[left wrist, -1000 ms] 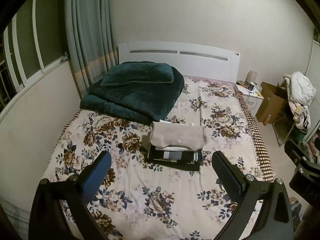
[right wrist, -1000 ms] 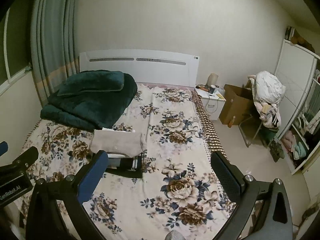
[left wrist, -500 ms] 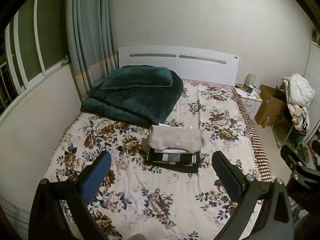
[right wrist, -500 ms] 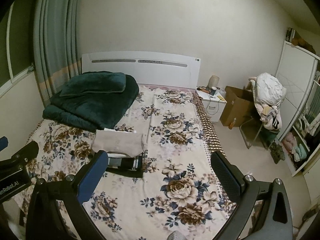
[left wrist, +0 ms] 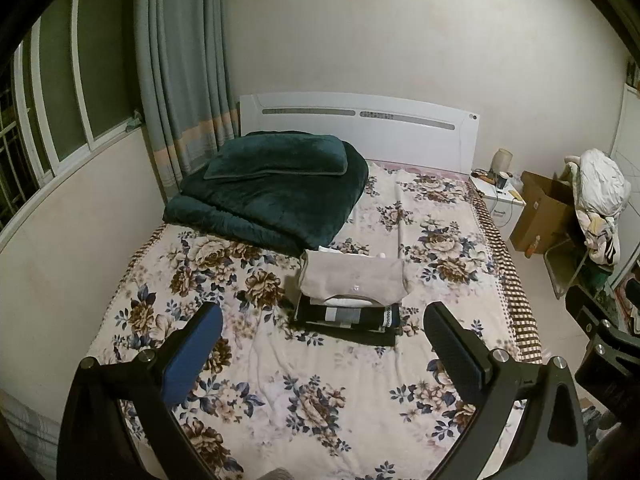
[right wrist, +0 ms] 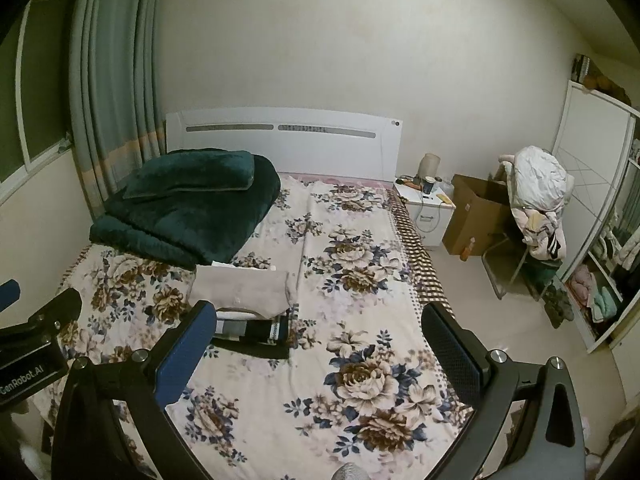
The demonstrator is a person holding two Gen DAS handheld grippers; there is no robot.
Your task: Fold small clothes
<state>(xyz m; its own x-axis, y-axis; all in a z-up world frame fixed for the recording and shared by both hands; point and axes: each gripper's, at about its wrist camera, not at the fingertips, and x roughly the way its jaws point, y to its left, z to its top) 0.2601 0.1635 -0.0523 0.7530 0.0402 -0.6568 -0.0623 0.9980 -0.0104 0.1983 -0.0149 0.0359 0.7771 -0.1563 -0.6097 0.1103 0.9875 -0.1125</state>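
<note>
A stack of folded clothes [left wrist: 352, 292] lies in the middle of the floral bed [left wrist: 280, 380]: a beige garment on top, a white one under it, dark striped ones at the bottom. It also shows in the right wrist view [right wrist: 248, 304], partly behind my finger. My left gripper [left wrist: 324, 344] is open and empty, held above the bed's foot, well short of the stack. My right gripper [right wrist: 320, 340] is open and empty, to the right of the stack. Each gripper's body shows at the edge of the other's view.
A folded dark green blanket with a pillow [left wrist: 276, 184] lies at the bed's head on the left. A white headboard [left wrist: 360, 128], a nightstand [right wrist: 428, 216], a cardboard box [right wrist: 476, 212], a chair piled with clothes [right wrist: 536, 208] and a wardrobe [right wrist: 600, 216] stand right. Curtains and a window are left.
Both grippers have drawn back and up from the bed, so the stack sits farther away. Both stay open and empty.
</note>
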